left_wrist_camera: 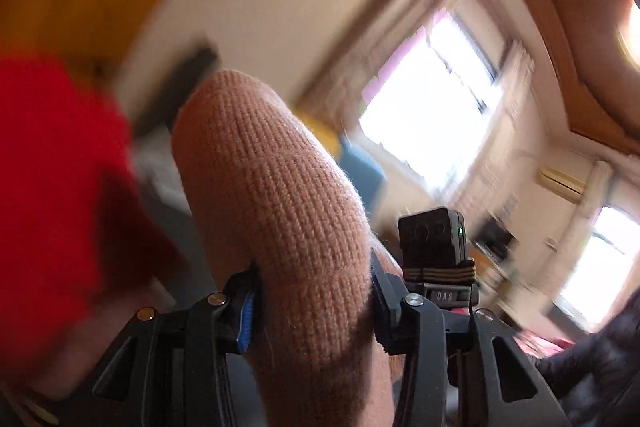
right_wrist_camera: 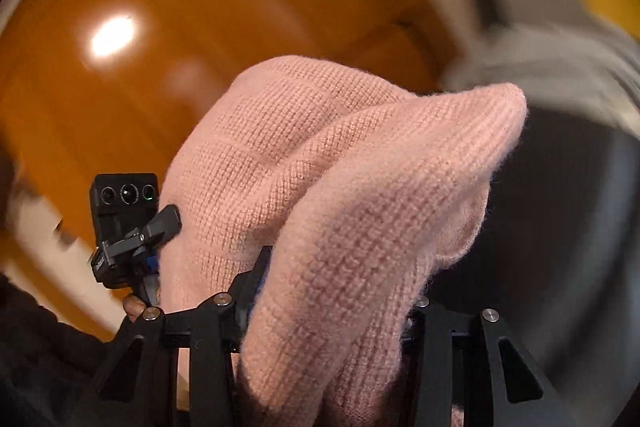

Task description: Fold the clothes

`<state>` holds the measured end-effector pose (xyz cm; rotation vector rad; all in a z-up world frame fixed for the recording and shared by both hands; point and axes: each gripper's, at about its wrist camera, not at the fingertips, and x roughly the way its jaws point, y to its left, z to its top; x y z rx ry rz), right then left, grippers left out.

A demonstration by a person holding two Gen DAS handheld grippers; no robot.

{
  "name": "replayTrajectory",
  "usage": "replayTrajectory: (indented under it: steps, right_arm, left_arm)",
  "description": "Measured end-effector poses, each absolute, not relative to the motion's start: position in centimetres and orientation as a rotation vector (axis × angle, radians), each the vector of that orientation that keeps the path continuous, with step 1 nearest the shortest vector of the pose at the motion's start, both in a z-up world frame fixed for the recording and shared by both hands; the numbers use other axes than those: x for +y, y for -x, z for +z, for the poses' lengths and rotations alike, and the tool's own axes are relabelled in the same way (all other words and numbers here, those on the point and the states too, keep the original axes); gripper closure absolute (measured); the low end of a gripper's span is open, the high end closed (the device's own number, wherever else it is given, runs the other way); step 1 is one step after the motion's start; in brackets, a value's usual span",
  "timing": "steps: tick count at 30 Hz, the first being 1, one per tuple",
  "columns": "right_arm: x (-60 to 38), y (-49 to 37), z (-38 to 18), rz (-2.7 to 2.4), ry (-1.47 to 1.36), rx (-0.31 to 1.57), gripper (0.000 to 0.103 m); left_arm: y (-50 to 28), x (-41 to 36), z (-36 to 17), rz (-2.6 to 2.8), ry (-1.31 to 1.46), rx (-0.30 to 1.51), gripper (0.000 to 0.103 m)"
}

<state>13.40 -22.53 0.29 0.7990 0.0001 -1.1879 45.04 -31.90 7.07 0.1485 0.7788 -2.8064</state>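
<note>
A pink knitted garment [left_wrist_camera: 272,195] bulges up between the black fingers of my left gripper [left_wrist_camera: 316,291], whose pads press on it from both sides. In the right wrist view the same pink knit [right_wrist_camera: 340,187] fills the middle, bunched in thick folds, with my right gripper [right_wrist_camera: 336,291] shut on it. To the left in that view, a second black gripper finger [right_wrist_camera: 164,223] under a small camera box [right_wrist_camera: 124,195] touches the knit's edge. Both views are tilted upward and blurred. The rest of the garment hangs out of sight below.
A blurred red cloth [left_wrist_camera: 60,207] fills the left. Bright windows [left_wrist_camera: 432,99] and a wall air unit [left_wrist_camera: 560,183] lie right, with a dark quilted sleeve [left_wrist_camera: 600,367] at the bottom right. Glossy orange wood [right_wrist_camera: 200,27] stands behind the knit, grey cloth [right_wrist_camera: 540,67] top right.
</note>
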Motion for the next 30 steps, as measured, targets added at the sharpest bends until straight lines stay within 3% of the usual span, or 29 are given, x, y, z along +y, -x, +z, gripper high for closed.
replayTrajectory:
  steps: [4, 9, 13, 15, 18, 22, 26, 30]
  right_arm:
    - [-32.9, -17.6, 7.4, -1.055, -0.642, 0.09, 0.057]
    - [-45.6, -21.6, 11.5, -1.03, -0.602, 0.245, 0.057]
    - [-53.5, -22.9, 7.3, -1.101, -0.726, 0.434, 0.055]
    - [-55.2, -21.5, 3.4, -1.092, -0.865, 0.371, 0.053]
    - [-54.9, -19.7, 1.9, -1.062, -0.884, 0.241, 0.049]
    - [-54.3, -18.7, 2.4, -1.125, -0.873, 0.2, 0.028]
    - [-51.2, -19.1, 5.3, -1.254, -0.727, 0.212, 0.028]
    - [-45.5, -23.0, 9.0, -1.447, -0.392, 0.301, 0.028]
  left_arm:
    - [-50.4, -34.7, 11.6, -2.582, -0.002, 0.68, 0.058]
    - [-52.8, -42.5, 11.2, -2.243, -0.087, 0.799, 0.058]
    - [-53.9, -48.8, 5.5, -2.076, -0.193, 0.967, 0.057]
    - [-54.9, -50.7, 3.4, -2.081, -0.171, 1.062, 0.054]
    - [-54.7, -50.9, 3.2, -2.115, -0.153, 1.082, 0.054]
    - [-54.0, -49.6, 5.2, -2.121, -0.145, 1.004, 0.051]
    - [-53.1, -47.9, 6.2, -2.092, -0.195, 0.899, 0.048]
    - [-53.1, -47.4, 6.8, -2.066, -0.207, 0.889, 0.048]
